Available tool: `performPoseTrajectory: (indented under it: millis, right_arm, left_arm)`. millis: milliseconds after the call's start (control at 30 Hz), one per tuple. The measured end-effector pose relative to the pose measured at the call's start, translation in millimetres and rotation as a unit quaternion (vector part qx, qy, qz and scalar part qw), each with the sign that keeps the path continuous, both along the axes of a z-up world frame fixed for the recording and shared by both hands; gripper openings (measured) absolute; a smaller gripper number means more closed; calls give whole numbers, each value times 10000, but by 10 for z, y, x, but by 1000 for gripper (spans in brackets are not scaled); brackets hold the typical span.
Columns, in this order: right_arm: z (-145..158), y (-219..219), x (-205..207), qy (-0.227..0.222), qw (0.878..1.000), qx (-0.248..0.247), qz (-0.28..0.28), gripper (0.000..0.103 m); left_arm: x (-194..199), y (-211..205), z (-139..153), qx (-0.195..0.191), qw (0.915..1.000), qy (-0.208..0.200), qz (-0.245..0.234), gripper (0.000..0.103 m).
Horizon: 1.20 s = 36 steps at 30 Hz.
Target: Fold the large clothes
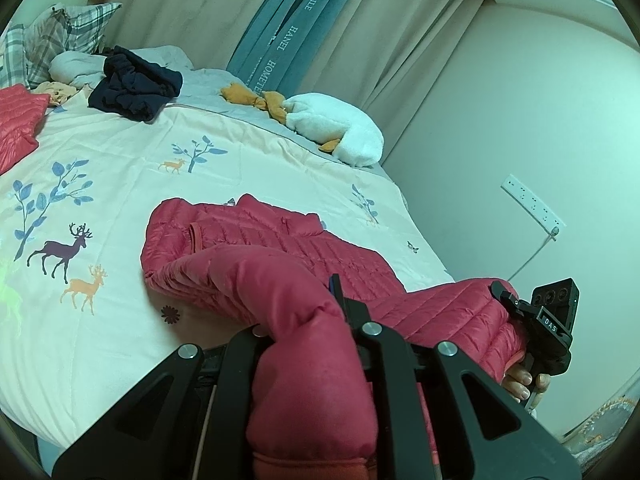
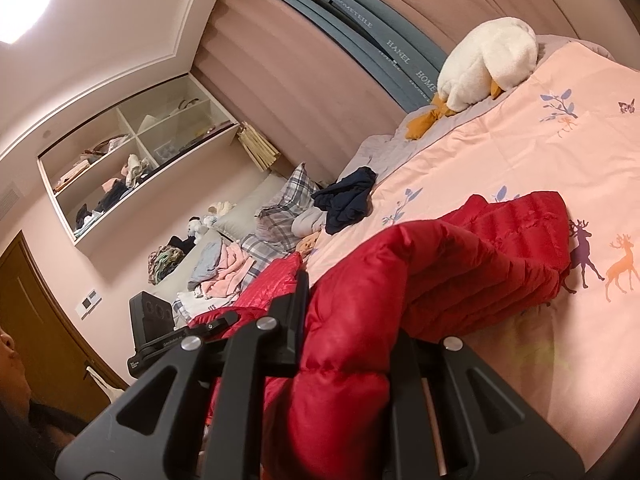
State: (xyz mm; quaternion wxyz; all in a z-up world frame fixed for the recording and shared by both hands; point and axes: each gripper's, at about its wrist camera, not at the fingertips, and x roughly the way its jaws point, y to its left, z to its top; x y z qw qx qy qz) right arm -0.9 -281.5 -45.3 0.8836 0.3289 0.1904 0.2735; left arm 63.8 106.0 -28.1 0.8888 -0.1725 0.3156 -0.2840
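A red quilted puffer jacket point(image 1: 256, 236) lies partly folded on the deer-print bed cover point(image 1: 120, 184), its far part resting flat. My left gripper point(image 1: 298, 312) is shut on a puffy edge of it, which bulges up between the fingers. At the right of the left wrist view, my right gripper point(image 1: 516, 304) holds the jacket's other near corner, with a hand point(image 1: 520, 380) below it. Seen from the right wrist, my right gripper point(image 2: 352, 312) is shut on the red jacket point(image 2: 500, 248), which hides its right finger. The left gripper point(image 2: 212, 324) shows at the left.
A second red jacket point(image 1: 16, 128) lies at the far left of the bed, near plaid pillows point(image 1: 60, 36). A navy garment point(image 1: 136, 88) and a white duck plush point(image 1: 336, 128) sit toward the curtain. A wall with a socket strip point(image 1: 532, 206) borders the bed.
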Motion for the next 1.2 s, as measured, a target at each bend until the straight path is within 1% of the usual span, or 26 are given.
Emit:
performPoseTrajectory:
  millis: [267,467,733,1000,1133,1200]
  right_arm:
    - [-19,-7,41,89,9998,31,-179,13]
    - [-38,-25,152,201,9989,-13,-429,14]
    - [-93,-40,380,294,9972,-127,-679,14]
    - [-202,-189,683,422,9941,-202,-982,14]
    - [-257,-230,851,497,9924,-348,-1073,14]
    - [-297,-246,969,559,9913,-422,-1111,14]
  left_arm:
    - [126,-27,-29,90,9999,-3,131,13]
    - [312,-46,-64,98,9997,24,230,13]
    - [587,-79,-127,164,9989,82,436,13]
    - [885,-90,-198,307,9973,96,658,13]
    - [1085,-139,-269,360,9967,145,719,13]
    - [1212,-167,-331,388,9961,235,756,13]
